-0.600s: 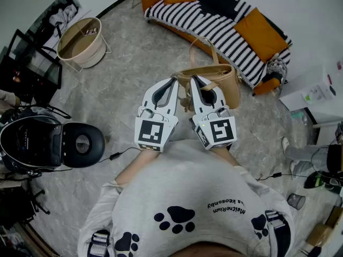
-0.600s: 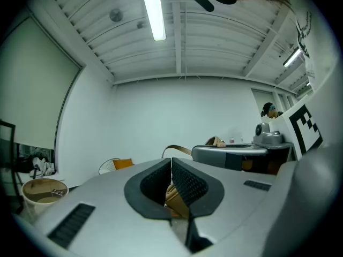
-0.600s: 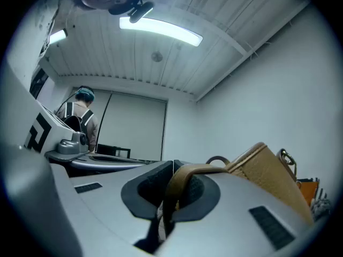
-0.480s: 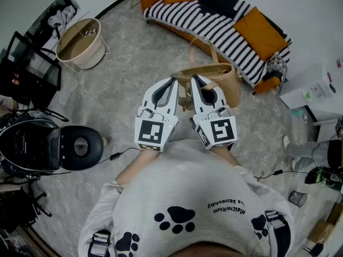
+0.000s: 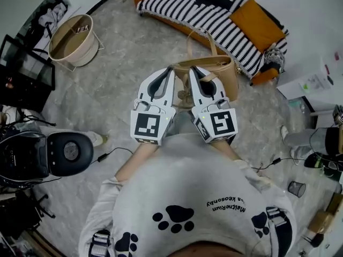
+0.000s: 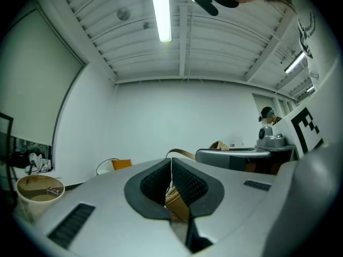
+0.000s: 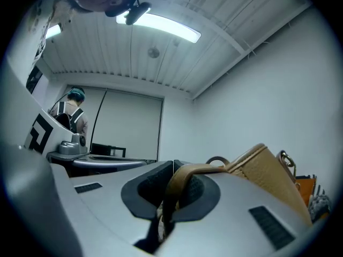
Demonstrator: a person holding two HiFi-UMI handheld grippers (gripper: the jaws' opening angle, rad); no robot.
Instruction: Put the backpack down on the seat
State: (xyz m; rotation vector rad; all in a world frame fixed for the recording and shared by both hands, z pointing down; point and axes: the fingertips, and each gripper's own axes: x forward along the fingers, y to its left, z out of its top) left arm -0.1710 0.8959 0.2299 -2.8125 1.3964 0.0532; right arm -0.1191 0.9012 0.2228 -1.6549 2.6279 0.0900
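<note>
A tan backpack point(image 5: 222, 76) hangs in the air in front of me, over the grey floor short of the sofa point(image 5: 214, 20), which has a striped cover and orange cushions. My right gripper point(image 5: 194, 71) is shut on a tan strap point(image 7: 185, 178) that runs through its pads, and the bag's body point(image 7: 268, 170) hangs just beyond. My left gripper point(image 5: 170, 71) is beside it at the bag's top left corner. Its jaws are together on a thin strap point(image 6: 182, 154). A second loop handle point(image 5: 201, 42) stands up free.
A round beige basket point(image 5: 69, 39) stands on the floor at the upper left. A black round stool point(image 5: 67, 153) and dark equipment are at the left. Cables point(image 5: 268, 165) and small items lie on the floor at the right. A person point(image 7: 75, 114) stands far behind.
Both grippers keep their hold on the backpack. The sofa, basket and stool have slid slightly up and left in the head view; the grippers sit a little lower and further left.
</note>
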